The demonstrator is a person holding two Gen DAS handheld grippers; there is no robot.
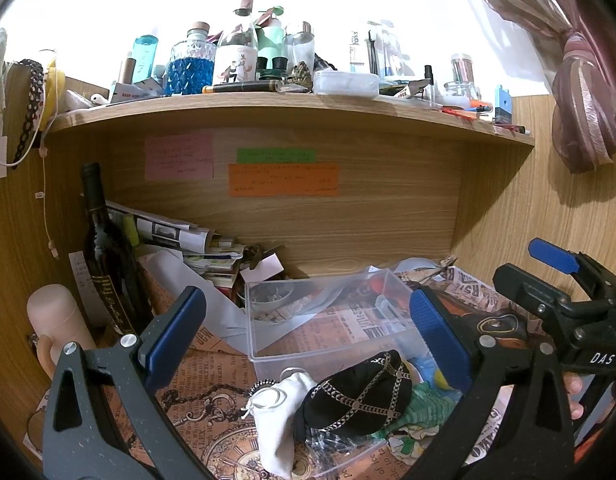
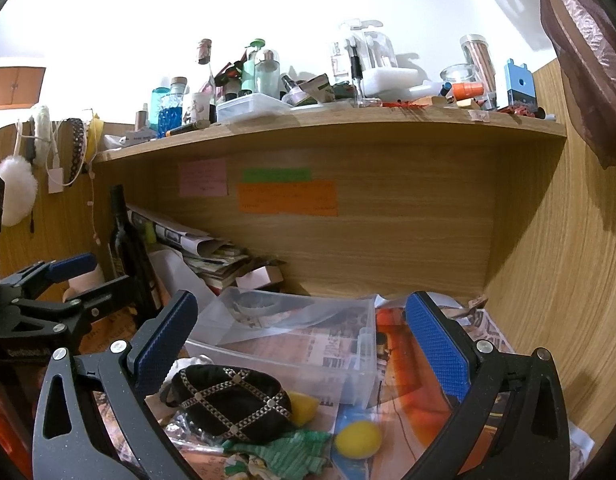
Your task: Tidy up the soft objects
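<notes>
Black velvet pouch (image 2: 232,404), crossed with studded chain straps, lies on the papered tabletop (image 2: 420,396) just before a clear box (image 2: 292,344), beside green cloth (image 2: 292,452). Left gripper (image 1: 308,332) and right gripper (image 2: 304,340) both gape, empty.

The writing on the sticky notes (image 1: 283,179) is illegible, and the black pouch (image 1: 358,394) hides the green cloth (image 1: 426,406).

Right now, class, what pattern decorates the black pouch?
A gold chain lattice on the black pouch, clearest in the right wrist view.
</notes>
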